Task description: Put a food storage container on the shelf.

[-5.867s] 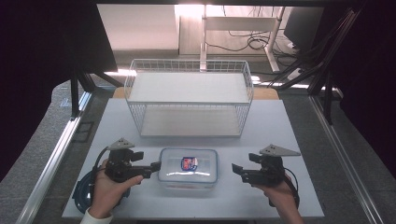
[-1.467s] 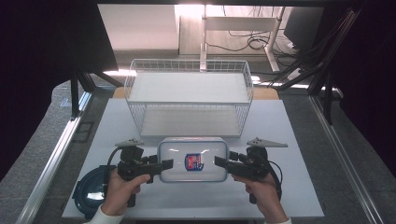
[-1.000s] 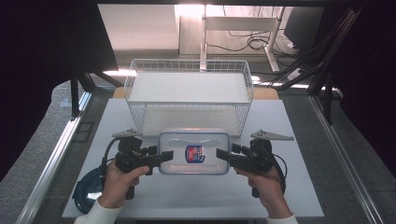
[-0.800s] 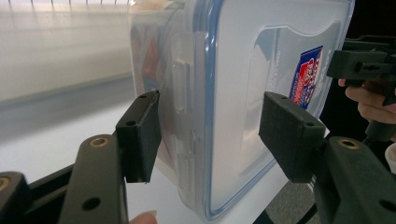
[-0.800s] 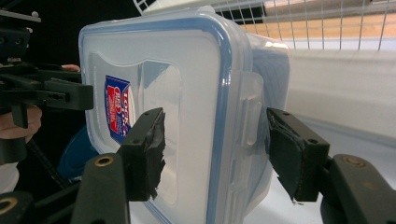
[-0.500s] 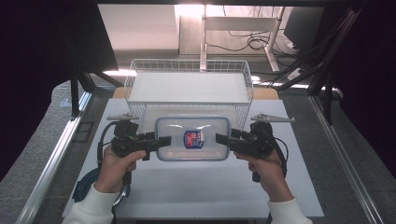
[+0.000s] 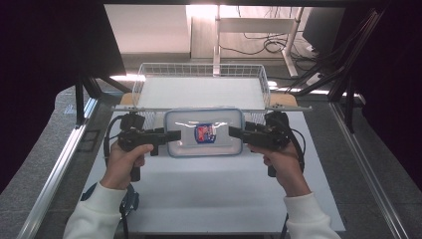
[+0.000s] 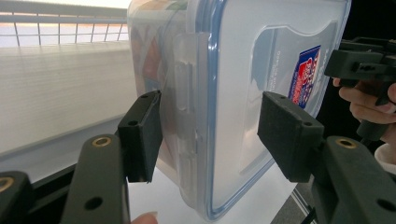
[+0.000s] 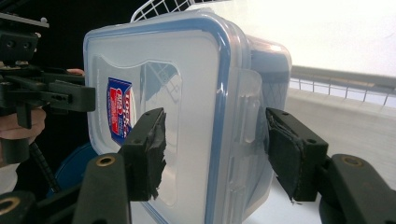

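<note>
1. From the high view, one lidded box is held between two grippers just in front of the one wire basket, above the white table.
2. The left gripper view shows the left gripper pinching the box's short end, one pad under it, one on the lid, at the side latch.
3. The right gripper view shows the right gripper pinching the opposite end the same way.
4. Two hands; one red-blue label.
</note>
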